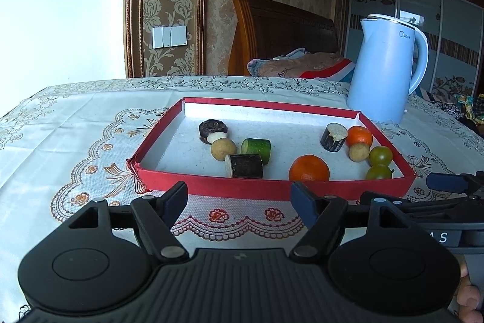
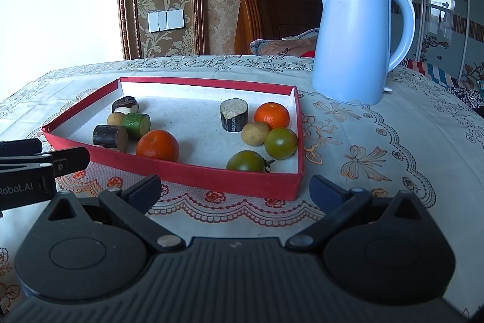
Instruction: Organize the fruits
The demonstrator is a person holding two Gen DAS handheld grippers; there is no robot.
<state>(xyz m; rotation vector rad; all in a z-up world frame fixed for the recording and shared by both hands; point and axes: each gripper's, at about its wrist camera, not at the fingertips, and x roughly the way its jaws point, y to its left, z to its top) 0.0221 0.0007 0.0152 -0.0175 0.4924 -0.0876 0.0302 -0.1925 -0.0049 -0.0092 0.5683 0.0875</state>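
Left hand-held gripper [image 1: 239, 199] and right hand-held gripper [image 2: 236, 189] both spread, empty, red tray [image 2: 211, 177] long axis crosswise, fruits inside

Between the two clusters in the red tray [image 2: 187, 174] its white middle lay free for my tools, while the kettle [image 2: 357, 44] blocked the worktop's [image 2: 378, 141] far right.

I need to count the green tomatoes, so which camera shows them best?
The right wrist view: both green tomatoes lie whole and unobstructed in the near right corner of the red tray. In the left wrist view they sit smaller at the tray's right edge, the nearer one partly hidden behind the front wall.
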